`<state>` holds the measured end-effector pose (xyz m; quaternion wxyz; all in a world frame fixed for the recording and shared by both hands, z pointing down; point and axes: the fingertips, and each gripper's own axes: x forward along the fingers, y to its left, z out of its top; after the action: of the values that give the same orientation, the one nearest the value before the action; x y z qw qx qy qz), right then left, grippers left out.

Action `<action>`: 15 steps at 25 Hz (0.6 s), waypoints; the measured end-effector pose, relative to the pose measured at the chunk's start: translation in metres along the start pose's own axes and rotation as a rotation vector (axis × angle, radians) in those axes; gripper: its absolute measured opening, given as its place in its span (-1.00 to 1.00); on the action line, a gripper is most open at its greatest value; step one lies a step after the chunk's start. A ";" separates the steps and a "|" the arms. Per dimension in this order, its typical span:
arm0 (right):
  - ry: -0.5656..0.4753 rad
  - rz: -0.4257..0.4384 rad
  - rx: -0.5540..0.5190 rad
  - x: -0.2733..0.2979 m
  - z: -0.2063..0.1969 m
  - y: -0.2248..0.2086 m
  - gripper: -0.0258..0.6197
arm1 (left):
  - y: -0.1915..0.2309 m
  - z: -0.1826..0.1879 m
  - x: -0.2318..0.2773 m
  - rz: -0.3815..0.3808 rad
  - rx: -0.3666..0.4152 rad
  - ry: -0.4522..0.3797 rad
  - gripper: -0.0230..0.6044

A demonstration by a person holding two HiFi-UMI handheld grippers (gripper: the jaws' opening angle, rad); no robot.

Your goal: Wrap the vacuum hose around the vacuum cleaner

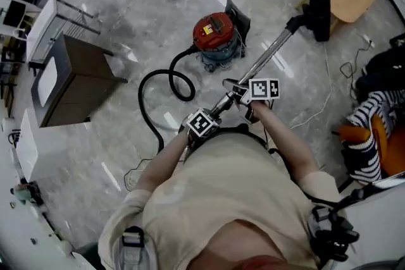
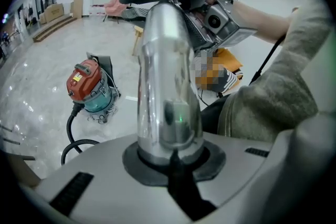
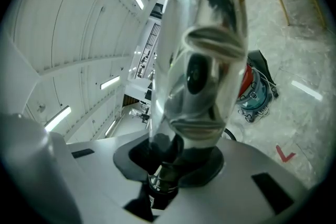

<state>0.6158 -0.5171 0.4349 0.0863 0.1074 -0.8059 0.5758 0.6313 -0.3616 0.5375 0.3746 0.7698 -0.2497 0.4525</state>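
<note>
The left gripper [image 2: 169,155] is clamping the chrome wand [image 2: 167,76], its fingers nearly closed around the tube. The right gripper [image 3: 167,168] is gripping the same wand further along, toward the floor head [image 1: 319,9], with its fingers held narrowly apart by the tube. Beyond both grippers, the black hose [image 1: 154,88] is lying in a loose loop on the floor [image 1: 126,9], running from the red vacuum [image 1: 217,35] back toward the person.

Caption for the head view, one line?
Left gripper and right gripper clamp the wand, its hose looping back to the red vacuum.
</note>
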 end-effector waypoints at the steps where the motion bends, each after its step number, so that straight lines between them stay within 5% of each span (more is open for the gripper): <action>1: 0.011 -0.001 0.001 -0.001 0.003 -0.003 -0.65 | -0.001 0.006 0.001 -0.005 -0.011 -0.006 -0.76; 9: 0.063 -0.064 -0.041 -0.001 0.052 -0.024 -0.65 | 0.016 0.060 0.016 -0.093 -0.038 -0.087 -0.76; 15: 0.052 -0.137 -0.044 -0.006 0.116 -0.042 -0.65 | 0.048 0.121 0.020 -0.149 0.016 -0.143 -0.76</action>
<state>0.6314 -0.6394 0.4341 0.1490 0.1453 -0.8066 0.5532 0.6673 -0.4885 0.5345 0.3824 0.8195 -0.2142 0.3692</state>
